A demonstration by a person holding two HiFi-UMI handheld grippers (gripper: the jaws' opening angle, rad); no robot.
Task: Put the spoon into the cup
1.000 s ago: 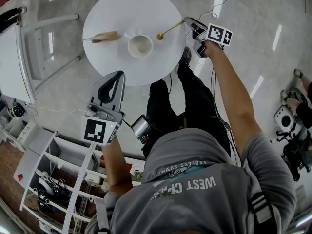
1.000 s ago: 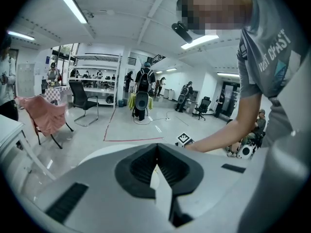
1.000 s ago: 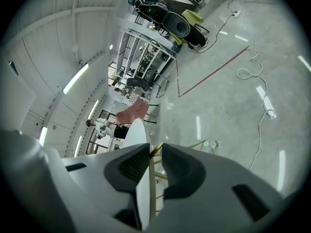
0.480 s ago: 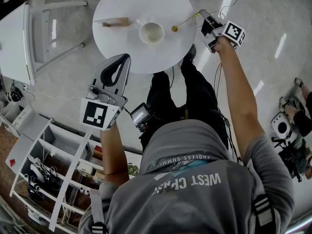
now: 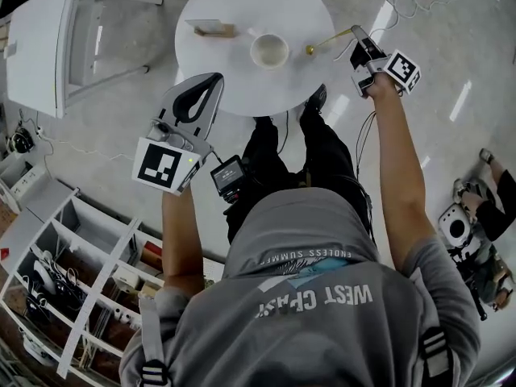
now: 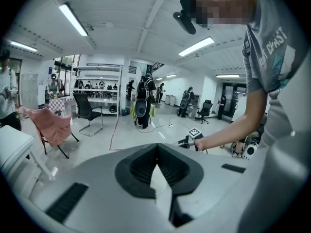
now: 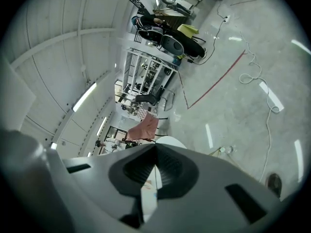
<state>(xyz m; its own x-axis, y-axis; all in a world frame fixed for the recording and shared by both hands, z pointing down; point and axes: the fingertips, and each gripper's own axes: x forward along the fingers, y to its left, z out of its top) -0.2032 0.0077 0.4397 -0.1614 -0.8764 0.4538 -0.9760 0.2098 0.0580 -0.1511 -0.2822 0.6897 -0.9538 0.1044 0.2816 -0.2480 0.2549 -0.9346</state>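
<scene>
At the worktop's point(image 5: 242, 6) edge, the right hand-held gripper point(image 5: 357, 37) seemingly pinches the spoon point(image 5: 326, 42); carry it steadily, bowl-first, over the cup point(image 5: 269, 52), then tip it in.

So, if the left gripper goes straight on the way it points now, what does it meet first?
Probably the round white table, near its closer edge, before the cup. The left gripper tilts down toward it, but depth is unclear.

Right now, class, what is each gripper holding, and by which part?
The right gripper holds the spoon by its handle's end; the left gripper holds nothing.
</scene>
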